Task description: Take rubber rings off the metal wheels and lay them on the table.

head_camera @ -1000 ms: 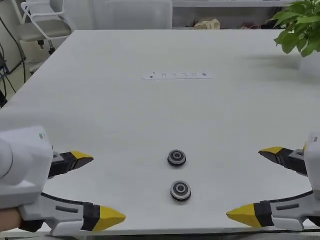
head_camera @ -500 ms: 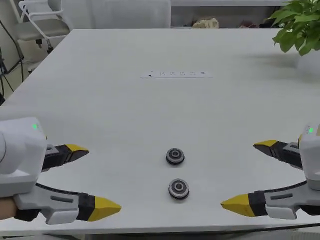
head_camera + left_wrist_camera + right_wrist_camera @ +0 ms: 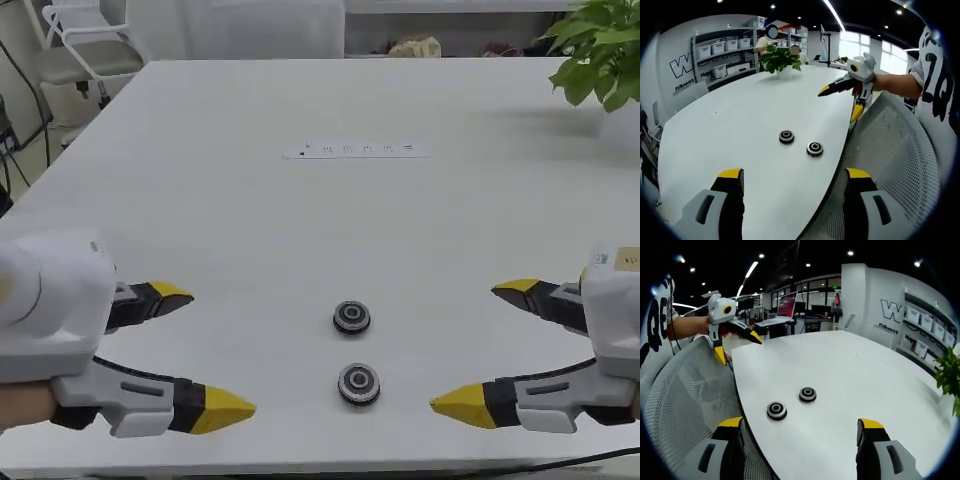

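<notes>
Tabletop [image 3: 300,220], broad, pale grey and matte, is left mostly bare, so ample room is offered for rings to be laid down. The white left gripper with yellow-tipped jaws [image 3: 215,352] and the matching right gripper [image 3: 467,347] are held low at the near edge, one to each side. Both have jaws spread wide with nothing between them, and they are judged to be poised for a two-sided approach. Between them, well apart from either, two small metal wheels lie flat, the farther wheel [image 3: 351,317] just beyond the nearer wheel [image 3: 358,383]. Black rubber rings [image 3: 343,384] are seen around both, so none has been removed yet.
</notes>
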Demonstrator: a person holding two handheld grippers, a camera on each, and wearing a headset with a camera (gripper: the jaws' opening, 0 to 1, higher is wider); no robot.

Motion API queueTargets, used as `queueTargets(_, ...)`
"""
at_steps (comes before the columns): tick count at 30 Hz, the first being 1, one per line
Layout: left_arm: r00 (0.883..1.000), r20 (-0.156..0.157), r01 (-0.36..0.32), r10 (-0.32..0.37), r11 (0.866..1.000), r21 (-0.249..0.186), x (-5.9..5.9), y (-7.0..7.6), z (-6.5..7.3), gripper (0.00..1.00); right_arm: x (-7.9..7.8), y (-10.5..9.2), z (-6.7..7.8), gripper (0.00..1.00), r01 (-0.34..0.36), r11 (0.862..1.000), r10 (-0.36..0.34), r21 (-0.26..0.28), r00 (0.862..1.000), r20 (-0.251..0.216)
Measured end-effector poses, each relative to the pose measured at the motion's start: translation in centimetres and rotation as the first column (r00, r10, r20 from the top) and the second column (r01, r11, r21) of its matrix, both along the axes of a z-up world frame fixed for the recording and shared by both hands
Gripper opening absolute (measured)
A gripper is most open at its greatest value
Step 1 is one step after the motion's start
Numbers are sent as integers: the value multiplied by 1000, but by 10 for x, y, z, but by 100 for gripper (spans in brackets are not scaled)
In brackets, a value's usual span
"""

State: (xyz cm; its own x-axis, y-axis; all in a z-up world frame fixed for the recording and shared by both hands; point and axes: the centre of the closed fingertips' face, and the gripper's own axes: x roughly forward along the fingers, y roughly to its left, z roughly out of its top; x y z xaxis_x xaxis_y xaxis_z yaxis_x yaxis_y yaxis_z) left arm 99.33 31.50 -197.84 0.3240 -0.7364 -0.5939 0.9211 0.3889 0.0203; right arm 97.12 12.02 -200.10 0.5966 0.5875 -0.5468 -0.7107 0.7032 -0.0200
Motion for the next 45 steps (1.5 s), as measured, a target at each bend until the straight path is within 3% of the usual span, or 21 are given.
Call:
queueTargets(9, 999, 33, 36, -37, 999, 11, 12, -16, 2, 79, 5, 6, 1, 91, -19, 1000, 18, 21, 1000, 8)
queueTargets(17, 996, 30, 83, -84, 996, 24, 14, -31, -3, 77, 10, 6, -3, 88, -30, 999, 30, 17, 1000, 10)
queueTargets(24, 994, 6, 106, -106, 994, 17, 16, -43, -7, 76, 15, 10, -7, 85, -42, 999, 41, 26, 999, 9)
queueTargets(28, 992, 5, 130, -130, 990, 46, 18, -49, -16, 74, 18, 12, -11, 84, -59, 998, 59, 24, 998, 12)
queueTargets(45, 980, -24, 201, -199, 977, 76, 19, -72, -36, 72, 22, 23, -24, 71, -128, 992, 128, 4, 992, 23)
